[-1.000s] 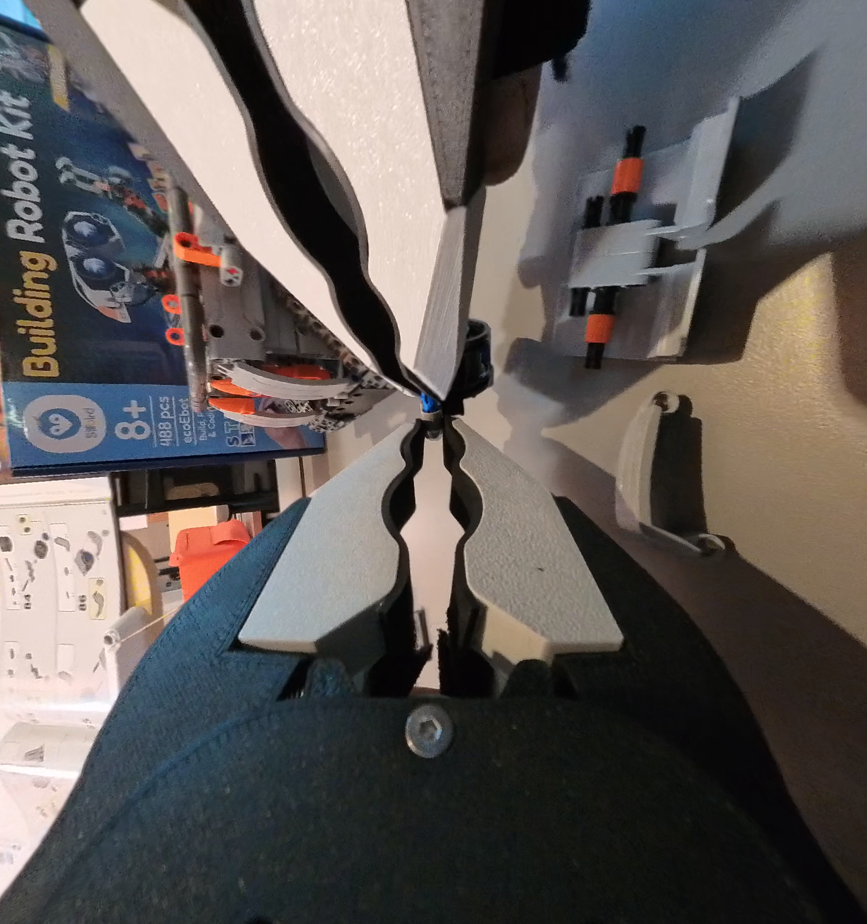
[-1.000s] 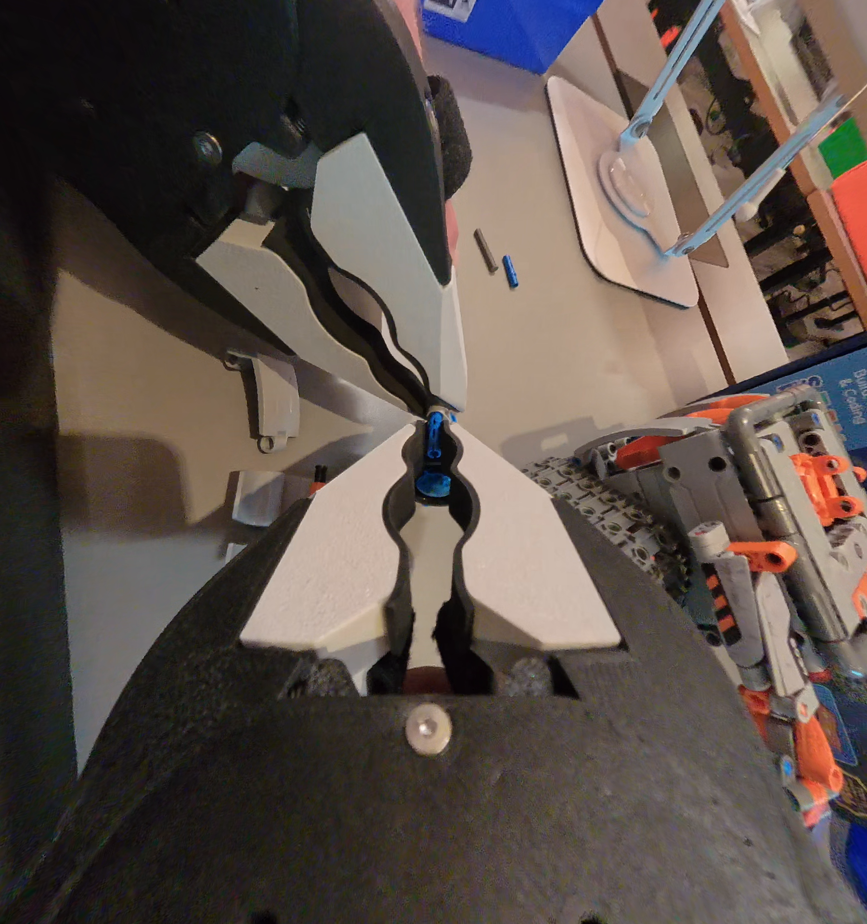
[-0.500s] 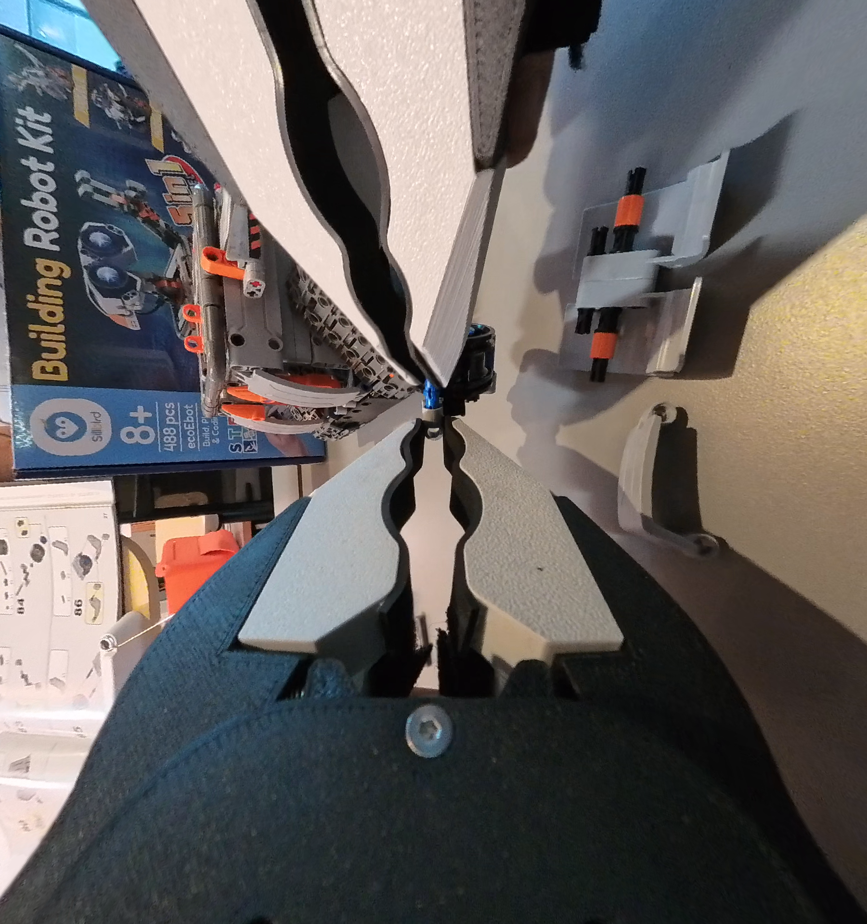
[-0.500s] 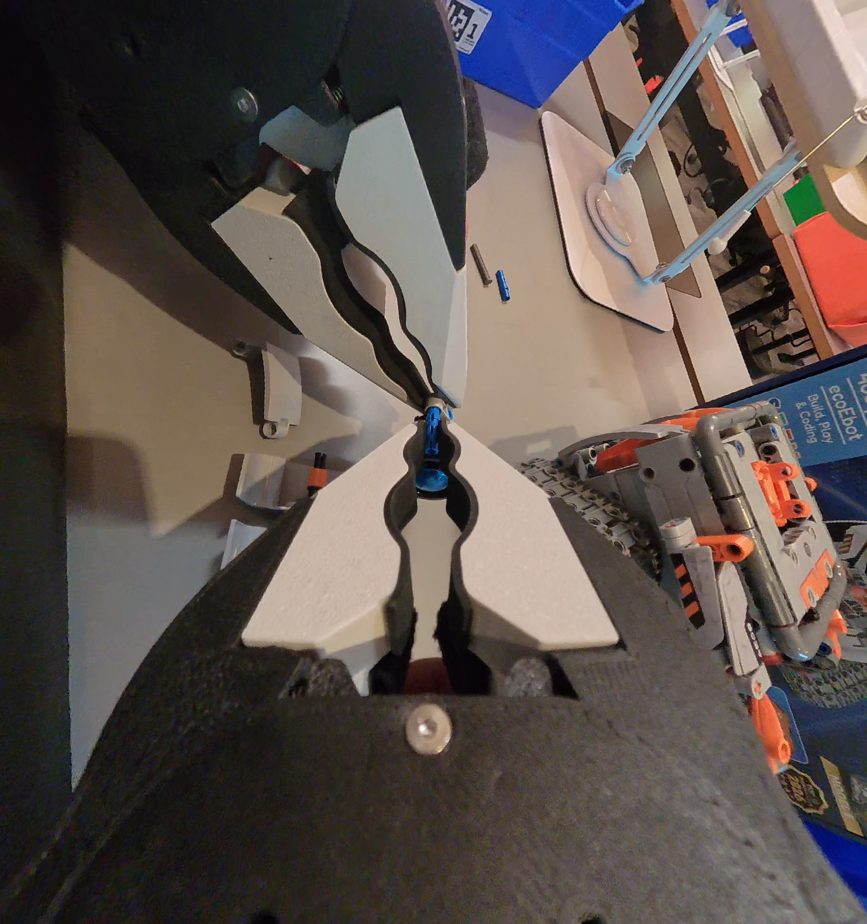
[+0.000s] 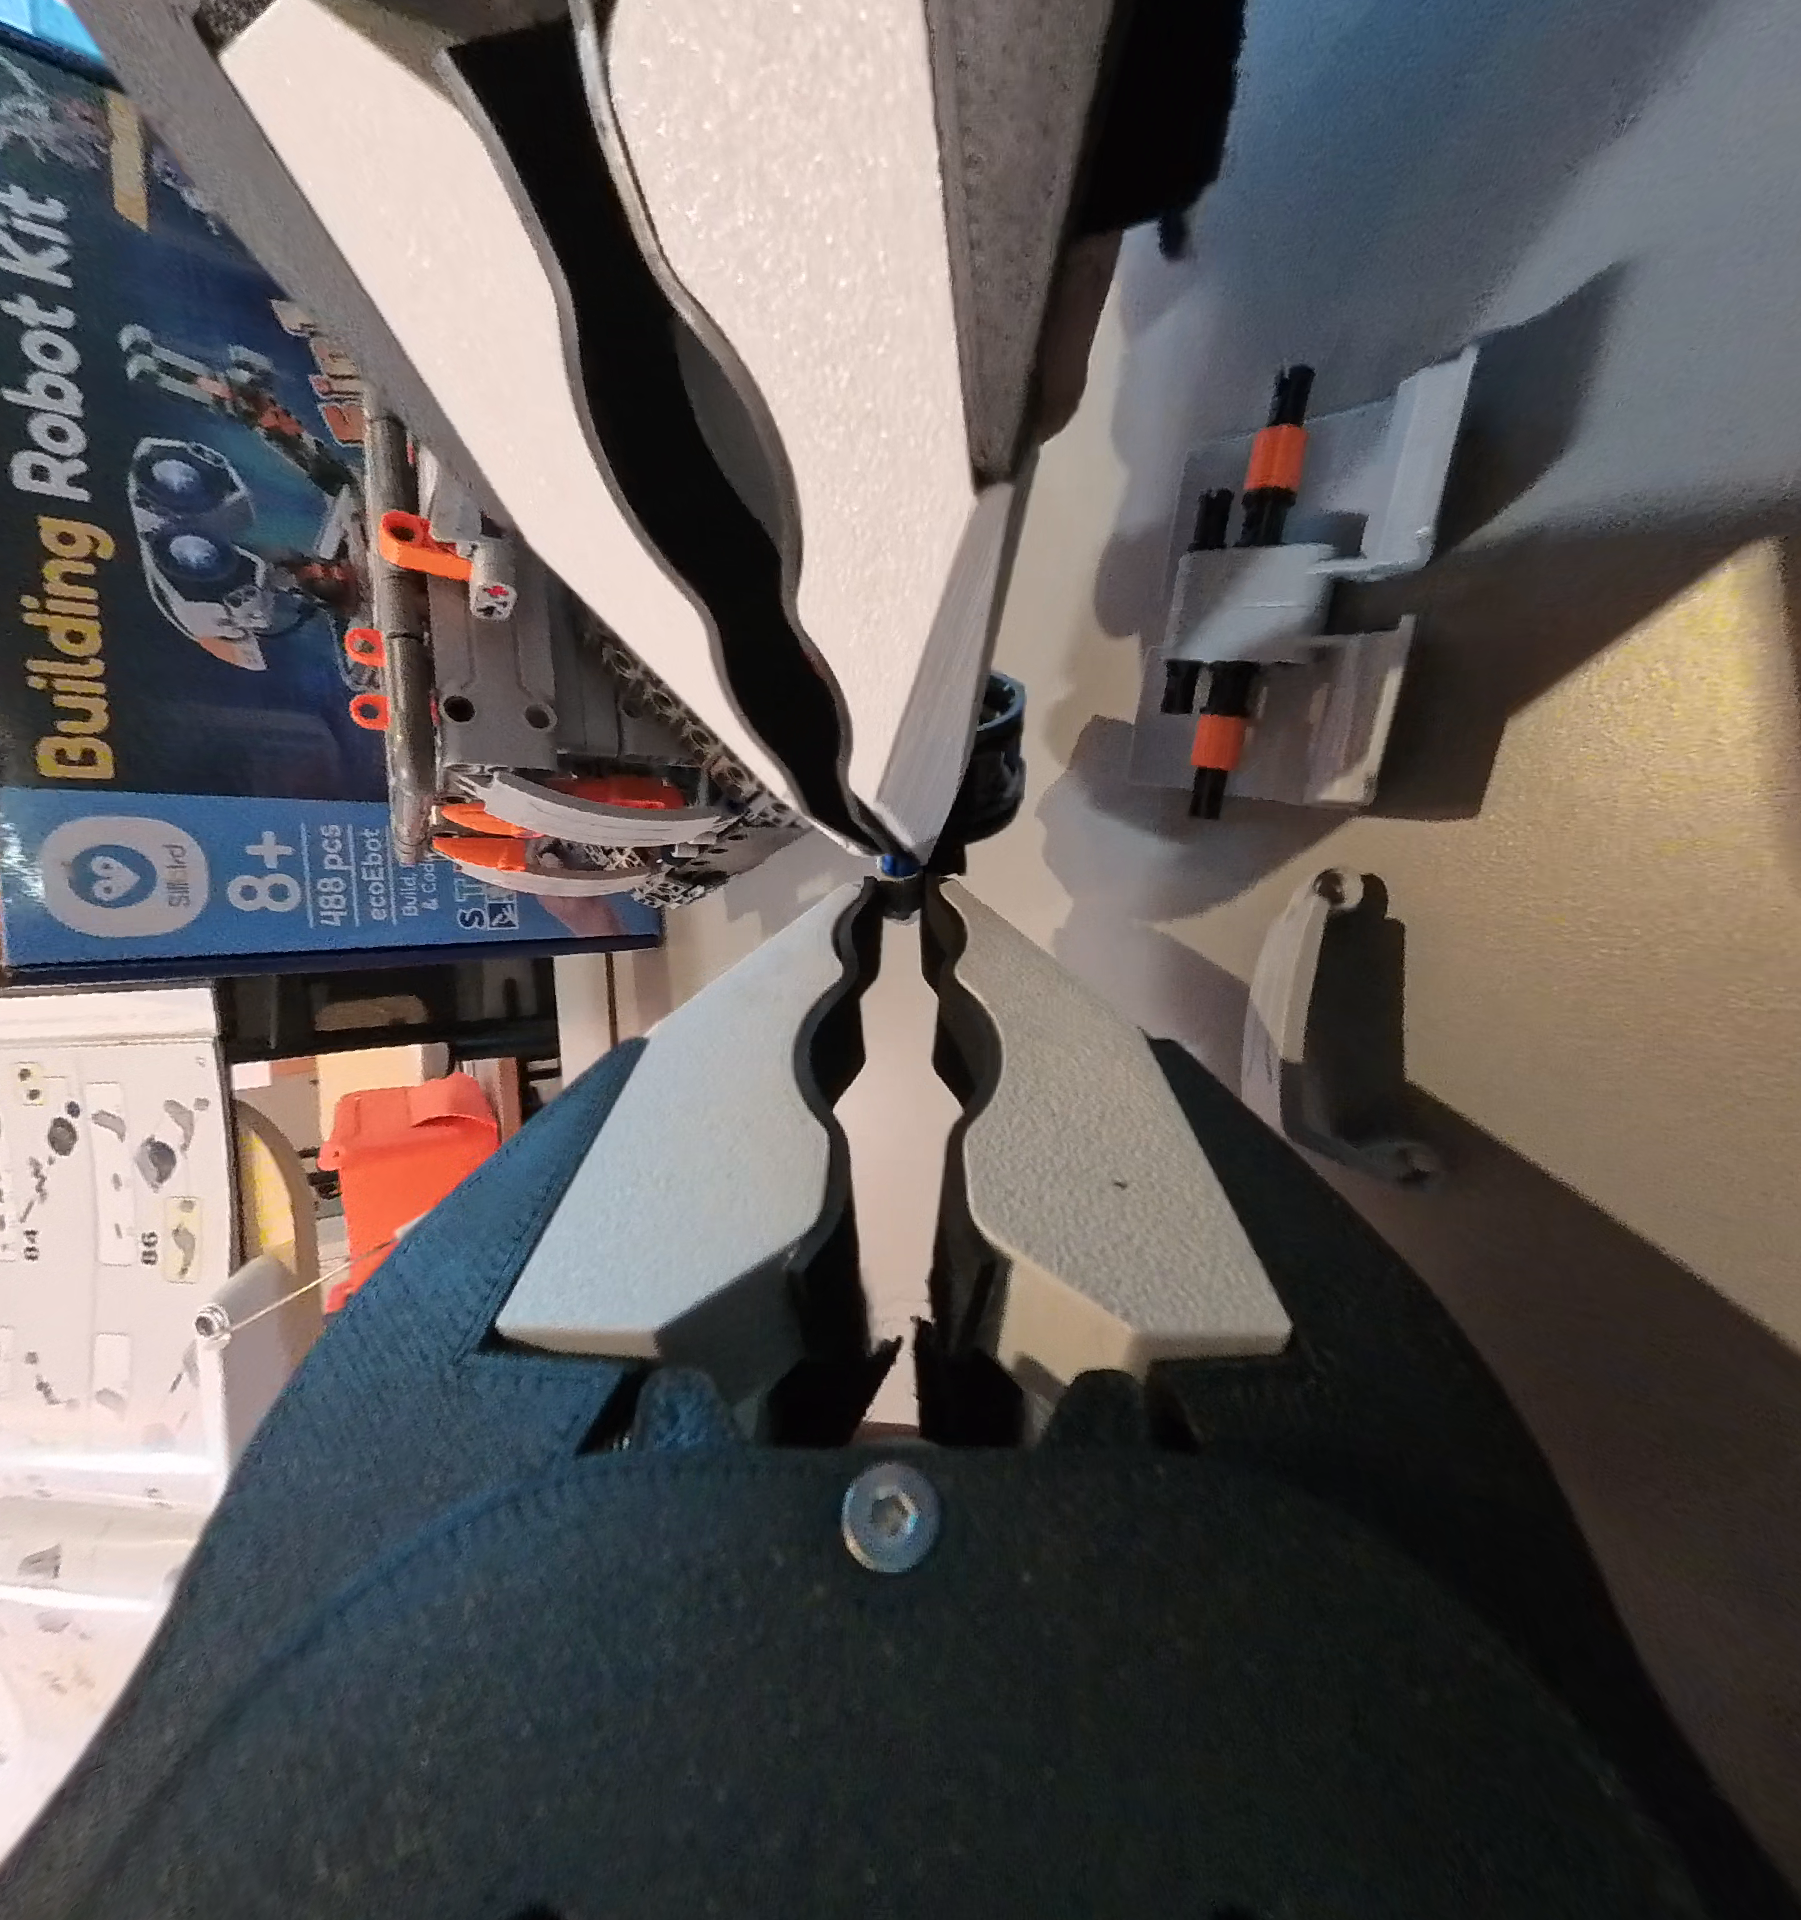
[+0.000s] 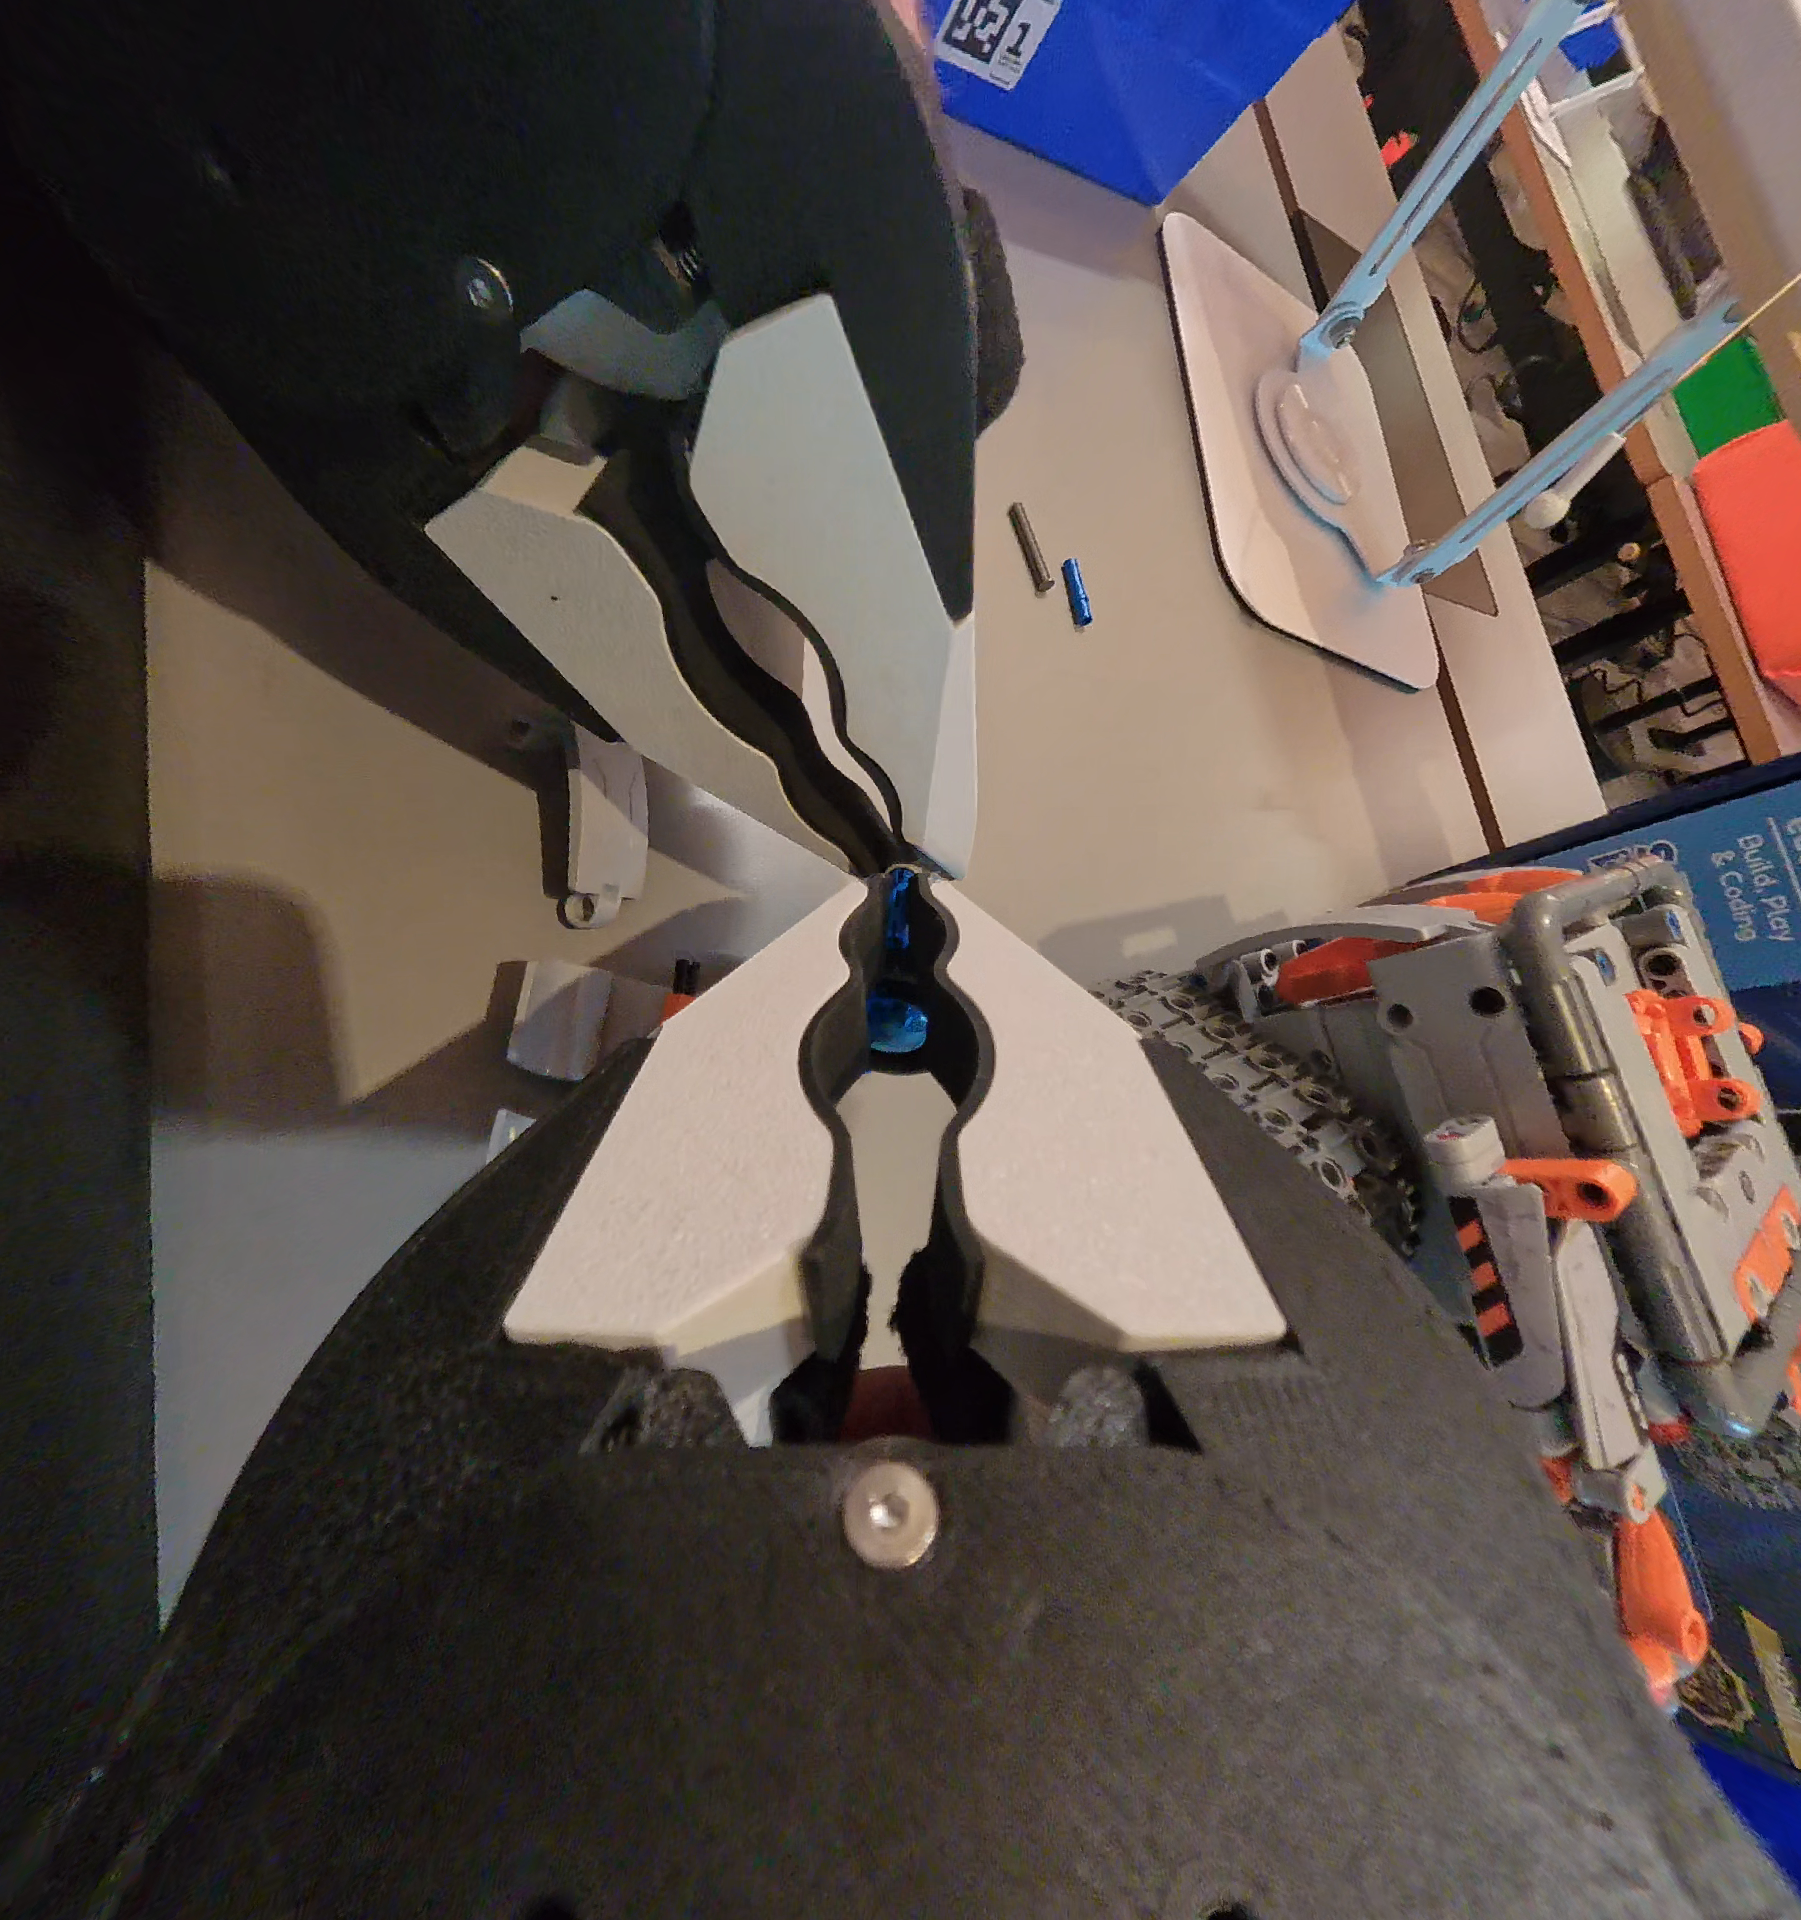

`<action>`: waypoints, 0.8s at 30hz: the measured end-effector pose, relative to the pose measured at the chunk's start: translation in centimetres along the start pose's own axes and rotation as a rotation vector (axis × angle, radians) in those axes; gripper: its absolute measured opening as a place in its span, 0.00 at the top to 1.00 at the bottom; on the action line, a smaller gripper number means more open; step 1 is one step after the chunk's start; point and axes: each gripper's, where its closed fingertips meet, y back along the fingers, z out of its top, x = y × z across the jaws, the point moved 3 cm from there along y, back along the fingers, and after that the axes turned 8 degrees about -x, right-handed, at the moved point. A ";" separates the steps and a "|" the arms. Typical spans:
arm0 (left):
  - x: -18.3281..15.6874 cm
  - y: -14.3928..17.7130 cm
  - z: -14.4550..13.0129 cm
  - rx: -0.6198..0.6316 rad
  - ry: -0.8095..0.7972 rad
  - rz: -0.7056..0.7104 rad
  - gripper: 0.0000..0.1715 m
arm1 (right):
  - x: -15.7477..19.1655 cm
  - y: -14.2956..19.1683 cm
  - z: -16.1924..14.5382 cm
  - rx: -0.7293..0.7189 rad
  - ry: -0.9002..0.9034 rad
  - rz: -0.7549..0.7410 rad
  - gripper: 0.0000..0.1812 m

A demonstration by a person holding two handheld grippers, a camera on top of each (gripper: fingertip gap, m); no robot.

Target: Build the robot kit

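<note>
The two grippers meet tip to tip above a pale table point(image 6: 1135, 790). The right gripper point(image 6: 901, 914) has its fingers pinched on a small blue pin point(image 6: 897, 920), which runs back between them to a rounder blue piece point(image 6: 894, 1023) sitting in the hollow of the jaws. The left gripper point(image 5: 901, 899) has its fingers nearly together, nipping a small grey bush point(image 5: 901, 896) at the very tips; the blue pin's end point(image 5: 897, 863) just touches that bush from the far side, so the held parts sit exactly where the two tools meet.

Just right of that meeting point in the left wrist view, a dark wheel-like part point(image 5: 995, 753) peeks from behind the right gripper's finger. Farther right on the table lie a flat grey assembly with black rods and orange collars point(image 5: 1280, 623) and a curved grey panel point(image 5: 1291, 997). To the left stands a grey and orange toy robot model point(image 5: 522, 717) on tracks, in front of a blue kit box point(image 5: 96, 623); an instruction sheet point(image 5: 75, 1164) lies nearer.

In the right wrist view, a short dark rod point(image 6: 1027, 545) and a spare blue pin point(image 6: 1078, 592) lie side by side far across the table, near a white lamp base point(image 6: 1291, 436).
</note>
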 end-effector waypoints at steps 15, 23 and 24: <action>2.1 1.9 -1.3 -0.105 0.361 -0.172 0.97 | -1.4 1.3 1.0 -0.182 -0.182 -0.003 0.87; 2.9 2.9 -1.7 -0.246 0.618 -0.300 0.97 | -1.4 0.8 0.6 -0.179 -0.212 0.002 0.80; 3.0 3.0 -1.8 -0.258 0.647 -0.315 0.97 | -1.4 0.7 0.6 -0.180 -0.218 0.006 0.80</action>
